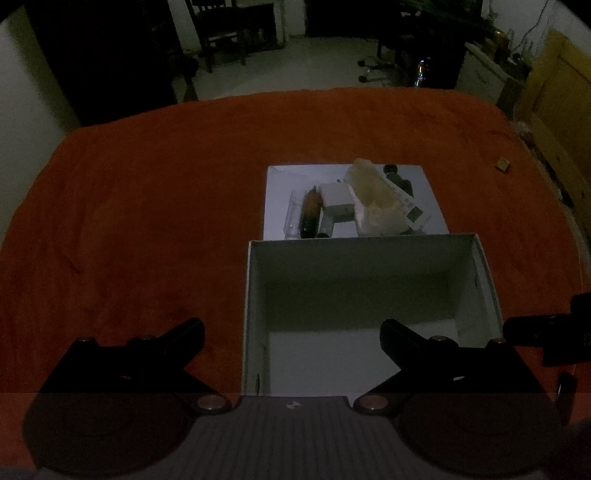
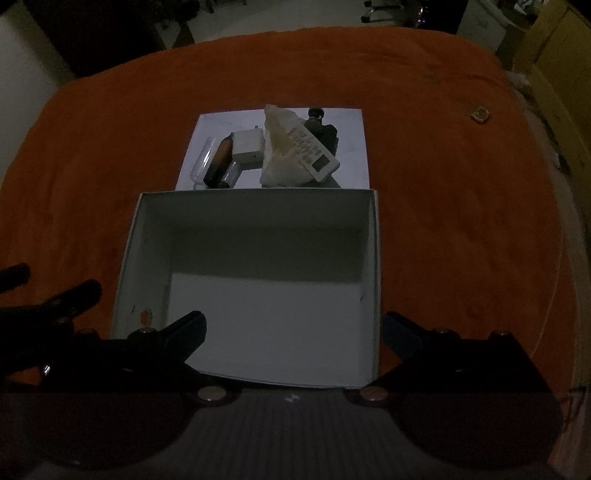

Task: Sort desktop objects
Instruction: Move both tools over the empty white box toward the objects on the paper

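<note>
Dim light falls on a table covered with an orange cloth (image 1: 147,192), and beyond its far edge a dark room with a chair (image 1: 221,33) is seen. On the cloth stands an open white box (image 2: 372,258), and its inside shows only bare floor. Just behind its far wall lies a flat white sheet (image 2: 351,147) which carries a small heap of objects: a brown bottle (image 2: 219,160) lying on its side, a clear tube (image 2: 204,158) just to the left of it, a white charger block (image 2: 248,147), a pale crumpled bag (image 2: 280,158), a white remote control (image 2: 314,153) lying on the bag, and a dark object (image 2: 325,129) behind them which is too dim to identify. The left gripper (image 1: 291,334) hovers over the near left corner of the box, with both fingers spread wide and nothing between them. The right gripper (image 2: 293,326) hovers over the near part of the box, also wide apart and holding nothing. All the objects lie well ahead of both grippers, beyond the box. A small yellowish thing (image 2: 479,112) lies alone on the cloth, far to the right.
</note>
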